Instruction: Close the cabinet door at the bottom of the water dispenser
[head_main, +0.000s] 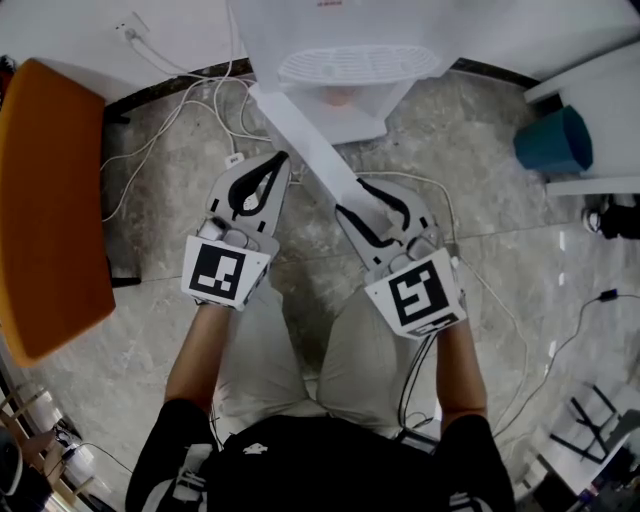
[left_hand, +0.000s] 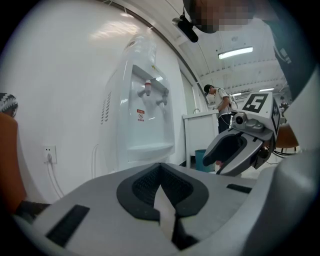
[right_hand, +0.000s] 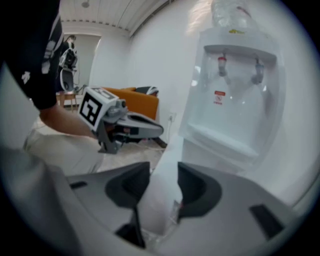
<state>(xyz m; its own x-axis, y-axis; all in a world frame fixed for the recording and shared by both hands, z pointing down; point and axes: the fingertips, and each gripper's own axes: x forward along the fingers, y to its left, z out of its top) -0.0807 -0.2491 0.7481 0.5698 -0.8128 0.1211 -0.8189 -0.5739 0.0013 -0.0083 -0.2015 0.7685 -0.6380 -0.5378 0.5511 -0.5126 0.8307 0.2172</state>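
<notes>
In front of the water dispenser (head_main: 350, 65): the cabinet door (head_main: 305, 135) at its bottom stands swung open over the floor.
Door's line: it runs slantwise from its hinge at the cabinet out toward the person, with the free edge nearest the right gripper (head_main: 352, 197).
Right gripper: jaws apart with the door's free edge between them; a firm clamp is not evident.
Left gripper (head_main: 280, 160): jaws together, empty, just left of the door and not touching it.
Nearer hand: the right.
Likely move: swing the edge back toward the cabinet.
Writing: a red label (right_hand: 218, 96) between the taps, too small to read.
</notes>
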